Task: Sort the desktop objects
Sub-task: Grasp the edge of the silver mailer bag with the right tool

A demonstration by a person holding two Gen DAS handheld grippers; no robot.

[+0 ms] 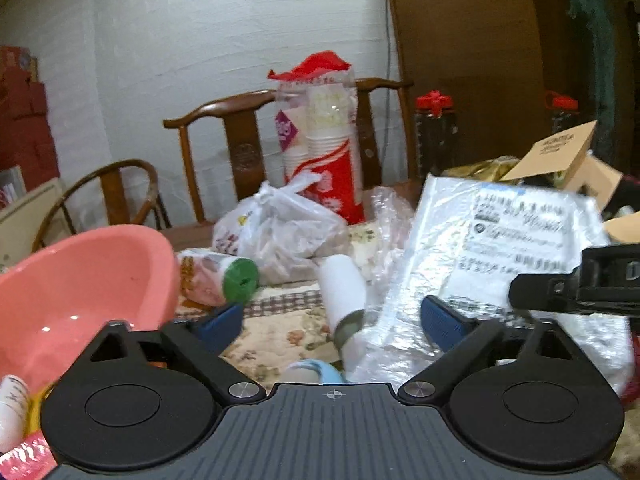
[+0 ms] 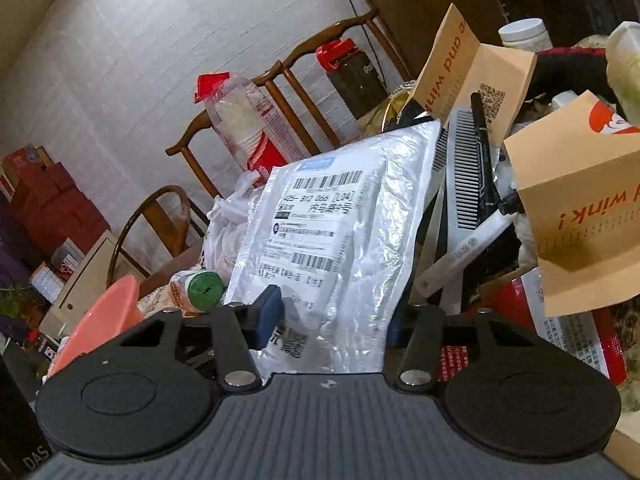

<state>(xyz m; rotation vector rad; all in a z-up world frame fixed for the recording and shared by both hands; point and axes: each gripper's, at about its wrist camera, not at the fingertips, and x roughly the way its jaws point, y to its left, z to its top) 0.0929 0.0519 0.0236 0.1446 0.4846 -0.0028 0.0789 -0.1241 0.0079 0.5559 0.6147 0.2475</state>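
Note:
A silver plastic mailer with a printed shipping label (image 2: 320,220) is held tilted above the cluttered table; it also shows in the left wrist view (image 1: 500,248). My right gripper (image 2: 332,320) is shut on the mailer's lower edge, one blue pad (image 2: 268,312) in front of it and the other behind. My left gripper (image 1: 332,320) is open and empty, its blue fingertips (image 1: 220,322) apart over a white roll (image 1: 342,288) lying on the patterned tablecloth. The right gripper's black body (image 1: 576,284) shows at the right edge of the left wrist view.
A pink basin (image 1: 76,288) stands at the left. A green-capped tube (image 1: 236,280), a white plastic bag (image 1: 280,232) and a wrapped stack of paper cups (image 1: 324,140) lie behind. Brown paper bags (image 2: 580,216), a comb (image 2: 464,176) and bottles crowd the right. Wooden chairs (image 1: 224,120) stand behind the table.

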